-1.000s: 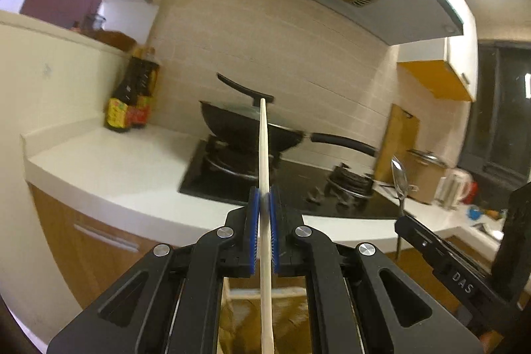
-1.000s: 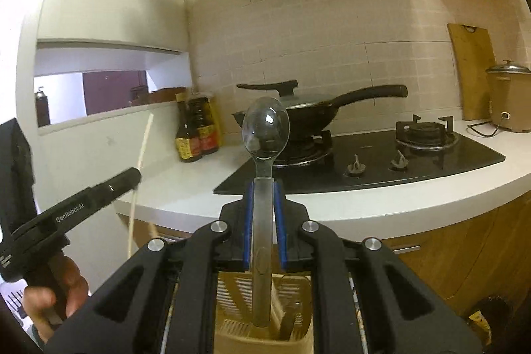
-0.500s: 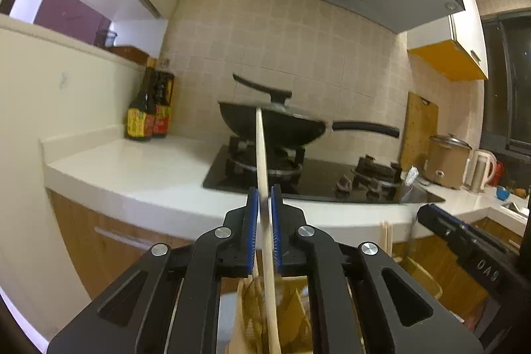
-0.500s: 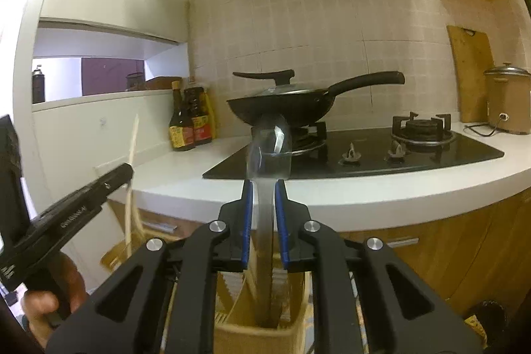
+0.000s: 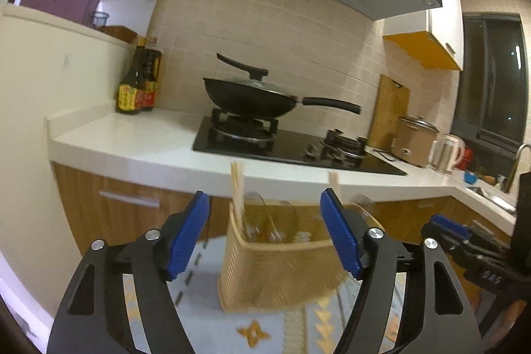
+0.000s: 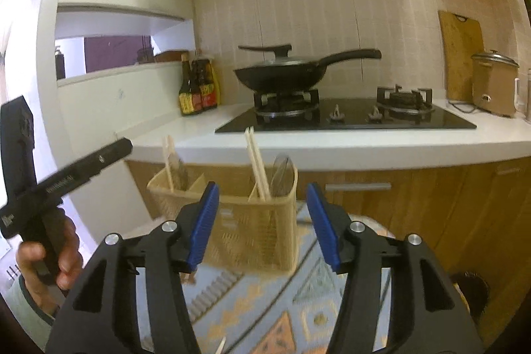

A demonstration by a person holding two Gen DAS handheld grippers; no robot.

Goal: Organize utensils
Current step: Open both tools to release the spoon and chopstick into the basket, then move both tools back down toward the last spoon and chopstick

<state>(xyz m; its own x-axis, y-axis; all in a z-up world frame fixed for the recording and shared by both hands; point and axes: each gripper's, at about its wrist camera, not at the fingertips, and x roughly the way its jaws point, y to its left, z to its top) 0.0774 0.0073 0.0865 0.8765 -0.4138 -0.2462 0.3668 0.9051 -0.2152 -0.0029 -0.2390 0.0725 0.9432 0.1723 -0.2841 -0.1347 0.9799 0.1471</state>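
Observation:
A beige plastic utensil basket stands on a patterned cloth in front of both grippers; it also shows in the right wrist view. Wooden chopsticks stand in its left end, and more chopsticks with a metal spoon stand in its right end. My left gripper is open and empty just short of the basket. My right gripper is open and empty, also just short of it. The left gripper shows at the left of the right wrist view.
Behind the basket runs a white counter with a black hob, a black wok, sauce bottles, a cutting board and a rice cooker. Wooden cabinets sit below it.
Both grippers have opened and dropped lower. The chopstick left my left gripper and the spoon left my right gripper; both now stand in the basket.

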